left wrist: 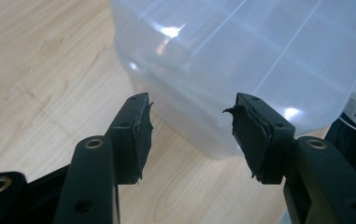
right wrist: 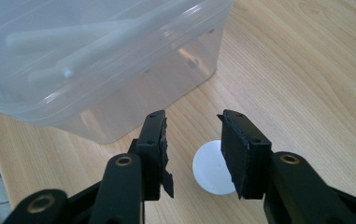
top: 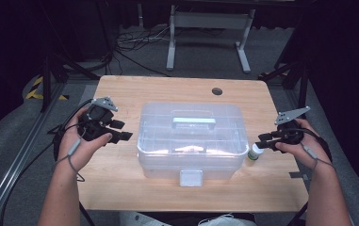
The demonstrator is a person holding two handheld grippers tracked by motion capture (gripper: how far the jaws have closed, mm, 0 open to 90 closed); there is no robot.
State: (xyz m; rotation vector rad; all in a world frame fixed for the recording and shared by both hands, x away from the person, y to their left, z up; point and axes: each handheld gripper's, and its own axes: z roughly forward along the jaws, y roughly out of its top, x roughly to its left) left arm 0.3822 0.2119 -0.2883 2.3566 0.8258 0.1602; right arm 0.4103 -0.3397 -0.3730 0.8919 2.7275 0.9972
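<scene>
Nearest the person, at the near edge of the light wooden counter (top: 120, 183), two forearms come in from below, each hand carrying a black hand-held gripper. The left hand-held gripper (top: 120, 131) hangs over the counter's left side, its jaws pointing toward the left end of the clear plastic storage box with a pale green carry handle (top: 190, 136); in the left gripper view the left hand-held gripper (left wrist: 187, 126) stands wide open, with bare wood and the box's rounded corner (left wrist: 241, 60) showing through the gap, and its worn black pads (left wrist: 143, 135) touch nothing. The right hand-held gripper (top: 263, 140) sits near the counter's right edge, aimed at a small white-capped bottle with a green label (top: 255, 152) that stands upright just beside the box's right end. In the right gripper view the right hand-held gripper (right wrist: 193, 140) is open too, a little less widely, and the bottle's round white cap (right wrist: 212, 173) lies below and between the two pads (right wrist: 159, 149), partly behind the right-hand one; whether that pad touches the cap cannot be told, and nothing is clamped. The box (right wrist: 96, 60) fills the upper left of that view, standing close to the bottle. The box itself rests in the middle of the counter, lid shut, its front latch (top: 191, 178) facing the near edge. Farther off, near the far edge, a small round hole (top: 217, 91) is set into the counter top, and beyond it the white legs of a metal frame (top: 171, 47) stand on the grey floor (top: 205, 59) among loose black cables (top: 134, 44).
</scene>
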